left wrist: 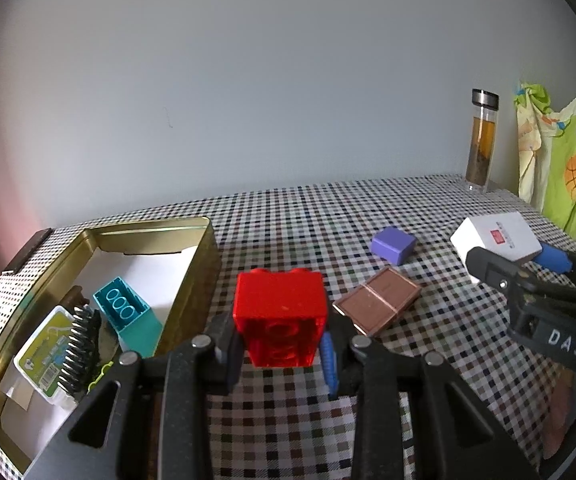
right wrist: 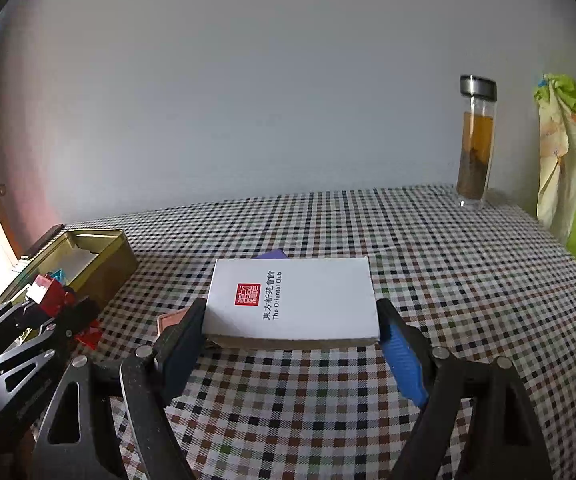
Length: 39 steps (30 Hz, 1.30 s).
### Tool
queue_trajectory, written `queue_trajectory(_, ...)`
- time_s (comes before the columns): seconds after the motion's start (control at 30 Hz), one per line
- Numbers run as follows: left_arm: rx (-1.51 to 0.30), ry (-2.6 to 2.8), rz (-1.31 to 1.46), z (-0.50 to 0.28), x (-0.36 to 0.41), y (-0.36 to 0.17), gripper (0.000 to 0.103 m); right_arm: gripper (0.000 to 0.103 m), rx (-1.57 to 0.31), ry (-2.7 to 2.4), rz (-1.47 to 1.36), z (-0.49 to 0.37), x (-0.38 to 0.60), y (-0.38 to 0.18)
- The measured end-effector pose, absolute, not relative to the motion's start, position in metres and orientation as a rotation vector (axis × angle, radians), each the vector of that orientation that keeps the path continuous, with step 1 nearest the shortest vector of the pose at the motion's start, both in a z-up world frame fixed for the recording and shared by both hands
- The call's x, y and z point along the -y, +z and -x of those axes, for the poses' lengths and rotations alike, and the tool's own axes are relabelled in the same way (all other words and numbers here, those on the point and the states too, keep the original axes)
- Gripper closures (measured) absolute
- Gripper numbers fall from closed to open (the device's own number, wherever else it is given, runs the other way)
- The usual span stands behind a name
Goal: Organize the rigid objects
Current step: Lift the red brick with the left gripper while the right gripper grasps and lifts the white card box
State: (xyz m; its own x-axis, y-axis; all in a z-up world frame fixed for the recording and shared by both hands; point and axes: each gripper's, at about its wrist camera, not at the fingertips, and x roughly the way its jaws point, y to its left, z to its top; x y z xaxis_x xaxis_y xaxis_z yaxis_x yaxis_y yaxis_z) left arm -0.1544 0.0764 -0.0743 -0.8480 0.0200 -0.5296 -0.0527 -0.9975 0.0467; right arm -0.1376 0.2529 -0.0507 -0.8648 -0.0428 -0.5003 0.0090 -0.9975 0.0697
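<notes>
Low in the left wrist frame's centre, the left gripper [left wrist: 284, 356] clamps a red brick [left wrist: 281, 312] just right of the gold tin [left wrist: 204, 264] (a teal brick [left wrist: 128, 316] lies inside). The right gripper [right wrist: 292, 344] grasps a white box [right wrist: 294, 300] at frame centre, above the checked worktop [right wrist: 428, 260].

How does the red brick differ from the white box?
The red brick is a chunky, studded, glossy toy; the white box is flat, smooth and printed with a red seal. The left gripper holds the brick, the right gripper the box. Both are rigid and gripped by their sides.
</notes>
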Motion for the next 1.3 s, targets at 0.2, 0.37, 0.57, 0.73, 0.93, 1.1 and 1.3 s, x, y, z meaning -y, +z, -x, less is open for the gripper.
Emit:
queue_trajectory(0.2,-0.066,3.003,0.833,0.15,-0.071,-0.072,0.073,0.02,0.05,-3.029,-0.752,0.131,-0.248,-0.047)
queue_trajectory(0.37,-0.05,3.017,0.817,0.144,-0.067,-0.071,0.073,0.02,0.058,-3.035,-0.728,0.125,-0.248,-0.046)
queue_trajectory(0.57,-0.033,3.037,0.793,0.138,-0.061,-0.071,0.073,0.02,0.062,-3.046,-0.667,0.115,-0.247,-0.043)
queue_trajectory(0.73,-0.047,3.047,0.772,0.134,-0.061,-0.07,0.073,0.02,0.047,-3.057,-0.628,0.108,-0.243,-0.04)
queue_trajectory(0.93,-0.064,3.06,0.737,0.126,-0.06,-0.067,0.073,0.02,0.047,-3.07,-0.582,0.099,-0.241,-0.039)
queue_trajectory(1.1,-0.045,3.064,0.726,0.121,-0.056,-0.066,0.073,0.02,0.027,-3.075,-0.534,0.089,-0.235,-0.037)
queue_trajectory(1.3,-0.034,3.076,0.715,0.118,-0.054,-0.066,0.073,0.02,0.02,-3.072,-0.499,0.083,-0.23,-0.035)
